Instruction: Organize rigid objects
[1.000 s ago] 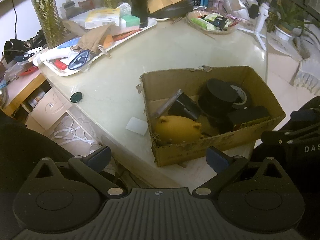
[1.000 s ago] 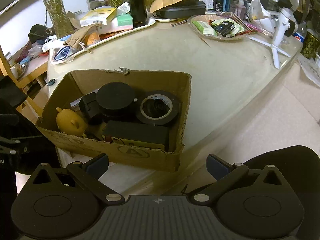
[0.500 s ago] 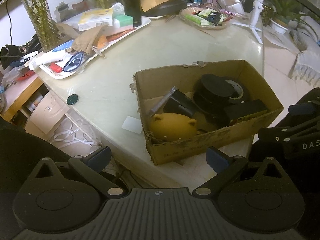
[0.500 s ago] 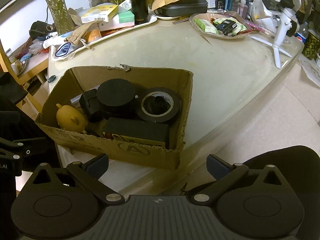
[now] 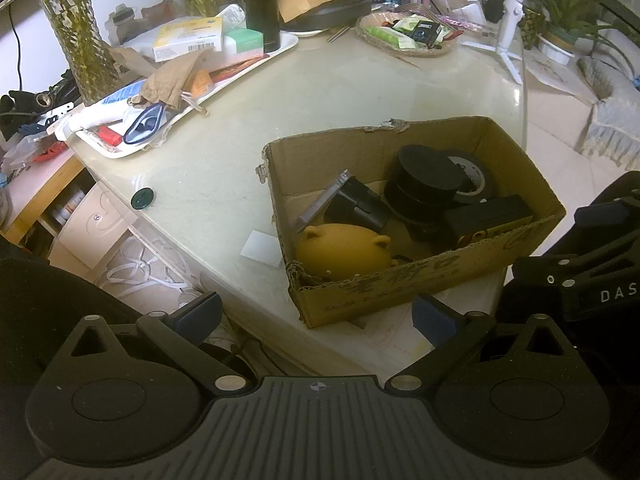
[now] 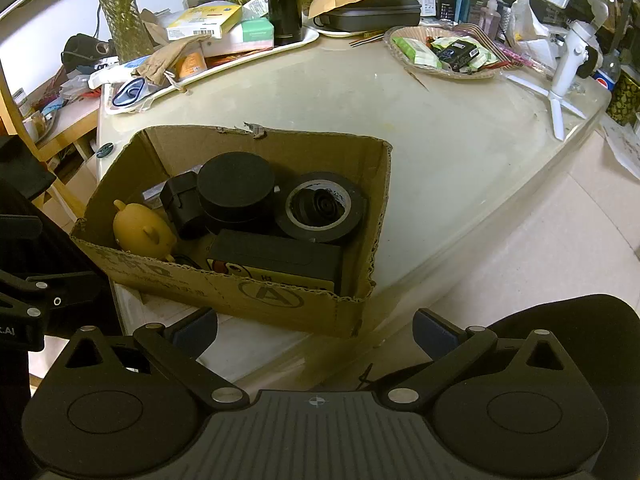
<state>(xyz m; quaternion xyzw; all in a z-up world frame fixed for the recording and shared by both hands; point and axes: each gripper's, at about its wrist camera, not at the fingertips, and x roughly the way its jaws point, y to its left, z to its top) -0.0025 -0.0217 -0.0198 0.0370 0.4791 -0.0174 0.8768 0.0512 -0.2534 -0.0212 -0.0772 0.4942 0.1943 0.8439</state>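
Box: open brown cardboard box (image 5: 420,284) at the pale surface's (image 5: 224,168) near edge; I see a yellow pig-shaped figure (image 5: 344,254), black tape roll (image 6: 320,206) inside
Left gripper (image 5: 316,316): fingers spread, empty
Right gripper (image 6: 316,330): fingers spread, empty

The cardboard box (image 6: 224,292) sits at the table's (image 6: 440,152) near edge (the tray (image 6: 224,68) behind it), holding a tape roll (image 6: 320,206).

A brown cardboard box (image 6: 276,296) holds a mustard-yellow pig figure (image 5: 344,254), a black tape roll (image 6: 320,206) and a black round case (image 6: 237,184); the table (image 5: 320,96) is pale cream.
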